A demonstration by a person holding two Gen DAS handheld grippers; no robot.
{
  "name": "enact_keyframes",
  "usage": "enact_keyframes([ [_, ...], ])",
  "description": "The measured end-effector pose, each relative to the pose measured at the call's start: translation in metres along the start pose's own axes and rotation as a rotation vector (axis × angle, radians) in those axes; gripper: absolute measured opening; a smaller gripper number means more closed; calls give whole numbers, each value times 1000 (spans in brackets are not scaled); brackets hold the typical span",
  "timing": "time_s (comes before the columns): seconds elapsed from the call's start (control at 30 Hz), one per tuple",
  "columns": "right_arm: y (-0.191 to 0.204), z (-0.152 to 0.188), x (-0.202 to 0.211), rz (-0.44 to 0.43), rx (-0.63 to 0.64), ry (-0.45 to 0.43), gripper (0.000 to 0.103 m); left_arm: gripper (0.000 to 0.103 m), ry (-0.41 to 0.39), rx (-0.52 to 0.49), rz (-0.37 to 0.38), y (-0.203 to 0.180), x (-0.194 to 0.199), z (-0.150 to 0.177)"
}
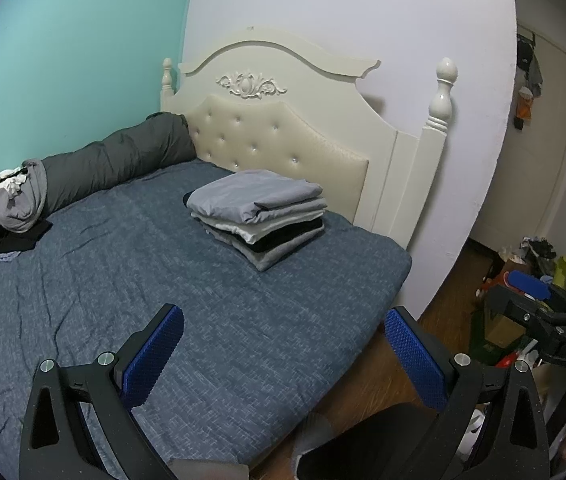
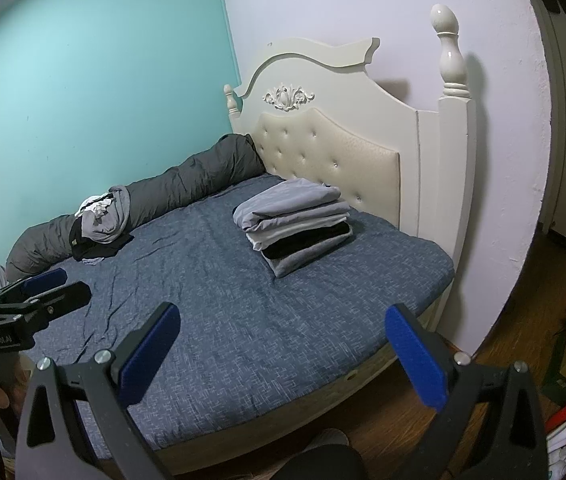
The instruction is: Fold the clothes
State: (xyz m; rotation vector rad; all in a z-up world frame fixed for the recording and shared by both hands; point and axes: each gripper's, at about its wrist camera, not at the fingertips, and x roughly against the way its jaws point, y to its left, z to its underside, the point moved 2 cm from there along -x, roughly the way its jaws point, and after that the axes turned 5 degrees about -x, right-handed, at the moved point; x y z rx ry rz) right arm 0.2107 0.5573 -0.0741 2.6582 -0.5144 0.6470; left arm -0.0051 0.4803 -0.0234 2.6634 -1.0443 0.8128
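Folded clothes (image 1: 258, 216) sit stacked on the bed (image 1: 163, 280) near the headboard. Left gripper (image 1: 283, 354), marked "GenRobot.AI", and right gripper (image 2: 283, 354), marked "DAS", hold jaws apart, empty.

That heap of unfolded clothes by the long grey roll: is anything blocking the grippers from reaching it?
Nothing visible does. Only bare blue bedsheet lies between the open left gripper and the heap of unfolded clothes. The folded stack sits off by the headboard, clear of the open right gripper too.
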Motion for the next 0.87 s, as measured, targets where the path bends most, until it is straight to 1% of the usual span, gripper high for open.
enact_keyframes([
  [0.87, -1, 3, -2, -3, -5, 9, 103, 103, 8, -2, -6, -2, -2, 6],
])
